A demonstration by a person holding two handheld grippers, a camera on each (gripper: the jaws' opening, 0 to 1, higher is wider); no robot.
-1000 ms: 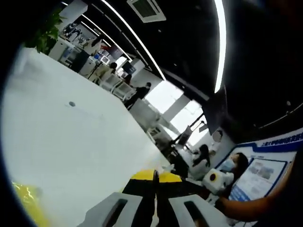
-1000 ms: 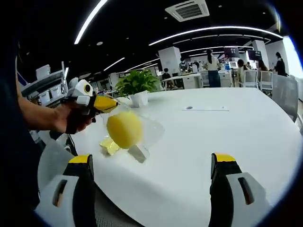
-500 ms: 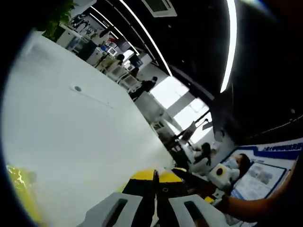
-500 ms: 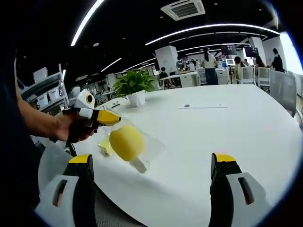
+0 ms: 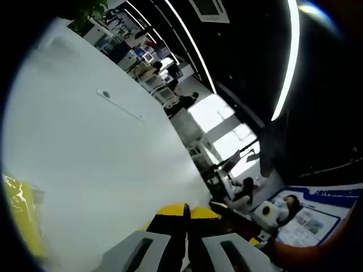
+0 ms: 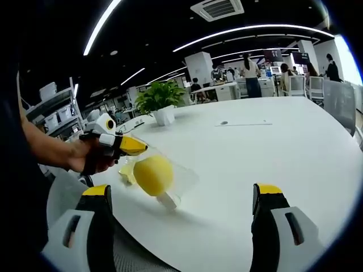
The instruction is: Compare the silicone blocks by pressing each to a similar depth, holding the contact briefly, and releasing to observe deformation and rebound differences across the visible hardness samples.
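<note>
In the right gripper view a hand brings my left gripper [image 6: 134, 146] in from the left. Its yellow-tipped jaws are pinched on the top of a clear plastic bag [image 6: 173, 177]. A round yellow silicone block [image 6: 151, 175] hangs inside the bag, just above the white table [image 6: 255, 153]. A flatter yellow piece [image 6: 128, 169] lies behind it. My right gripper [image 6: 184, 195] stands wide open near the table's front edge, apart from the bag. In the left gripper view my left gripper [image 5: 186, 211] has its jaws together, with a yellow blur [image 5: 20, 221] at the left.
A potted plant [image 6: 161, 102] stands at the back of the table. A small dark dot [image 6: 224, 122] marks the tabletop, also in the left gripper view [image 5: 104, 94]. Desks, chairs [image 6: 343, 105] and people lie beyond the far edge.
My left gripper has sunk a little with the bag, so the yellow block hangs lower and closer to the table. The left gripper view has tilted. My right gripper has stayed open.
</note>
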